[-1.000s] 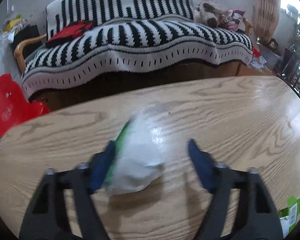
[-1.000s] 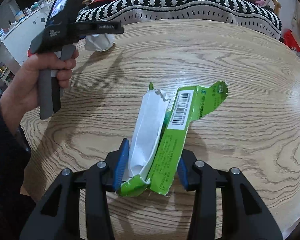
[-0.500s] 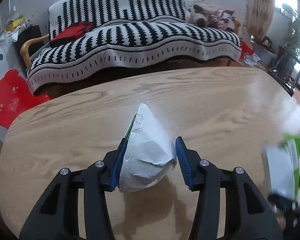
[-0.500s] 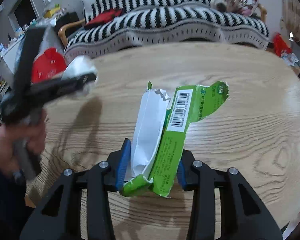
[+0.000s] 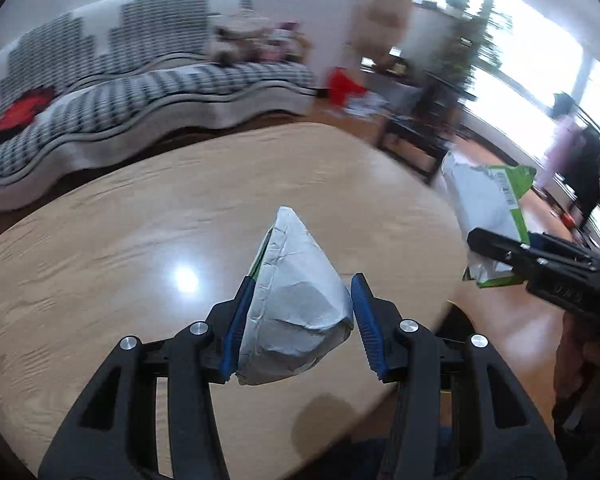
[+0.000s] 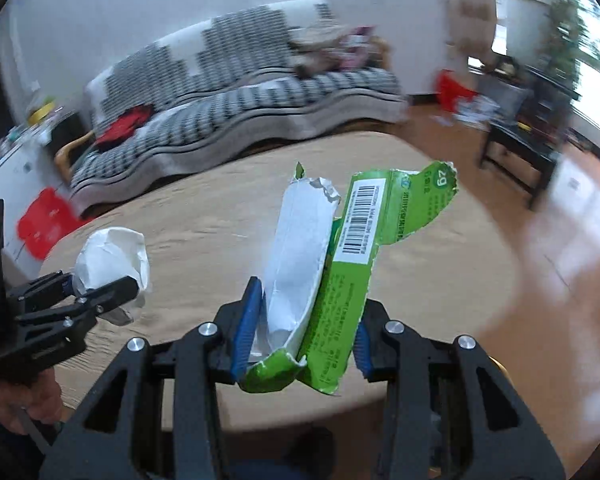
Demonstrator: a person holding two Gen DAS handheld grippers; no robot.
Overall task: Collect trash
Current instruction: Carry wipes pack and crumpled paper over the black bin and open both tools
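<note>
Trash is held in both of my tongs, raised above the wooden tabletop [image 5: 148,240]. My left tongs [image 5: 298,328] are closed on a crumpled white wad [image 5: 296,300] with a sliver of green at its left edge; the blue pads [image 5: 238,326] press both flanks. My right tongs [image 6: 302,330] are closed on a torn green wrapper [image 6: 340,280], gripped at its lower end, with the white inner face and barcode panel standing upright above the pads.

Handling, by judgement:
- Both items look very light and thin; neither sags under its own weight.
- The wad is creased and cone-shaped, soft, and should compress further without damage. Its wide lower part is the best holding zone.
- The wrapper appears to be glossy film, folded lengthwise, ragged at the top. Film of this kind can slide between smooth pads, so I hold it across the doubled fold, not at the torn edge.

No bin is visible in either view.
</note>
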